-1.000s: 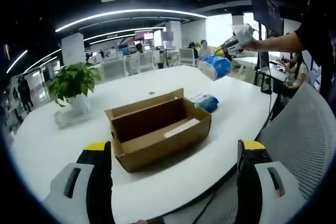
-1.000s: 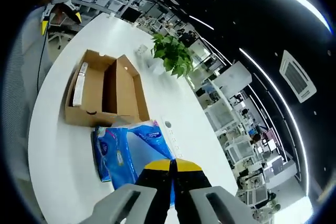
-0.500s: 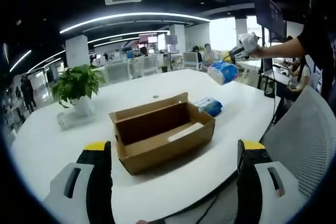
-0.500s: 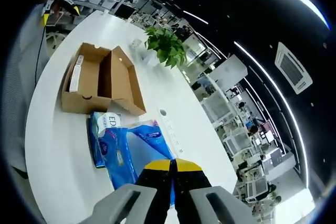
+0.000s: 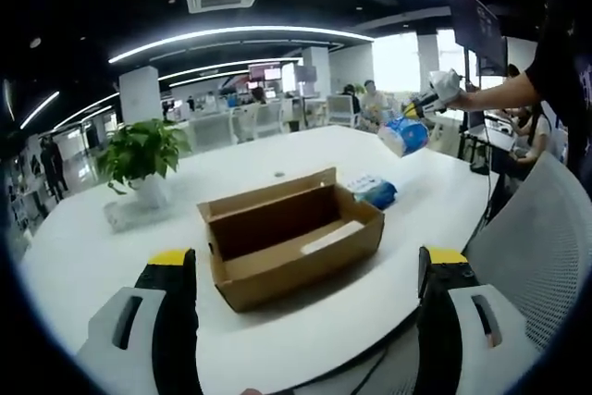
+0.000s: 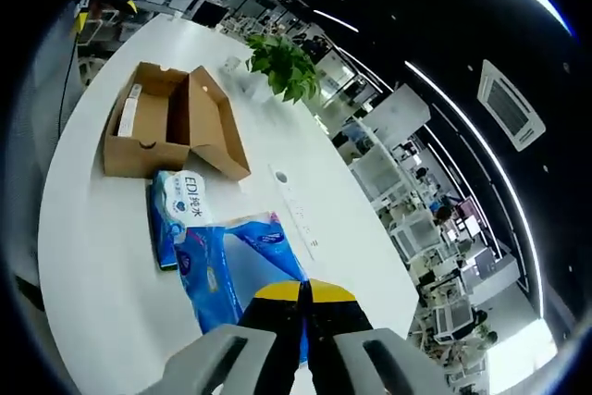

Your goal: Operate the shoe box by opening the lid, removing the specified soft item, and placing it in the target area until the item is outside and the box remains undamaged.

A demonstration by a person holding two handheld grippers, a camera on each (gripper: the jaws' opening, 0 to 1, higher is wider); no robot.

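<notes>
Right tongs (image 6: 303, 321) over white table (image 6: 102, 265)

My right gripper (image 6: 303, 307), grey plastic with yellow tips, pinches a glossy blue plastic-film tissue pack (image 6: 242, 261). A second blue film-wrapped tissue pack (image 6: 171, 215) looks equally shiny. The open brown corrugated cardboard shoe box (image 5: 291, 242) is matt and rough-edged. The round white table (image 5: 305, 330) is smooth, faintly glossy.
</notes>
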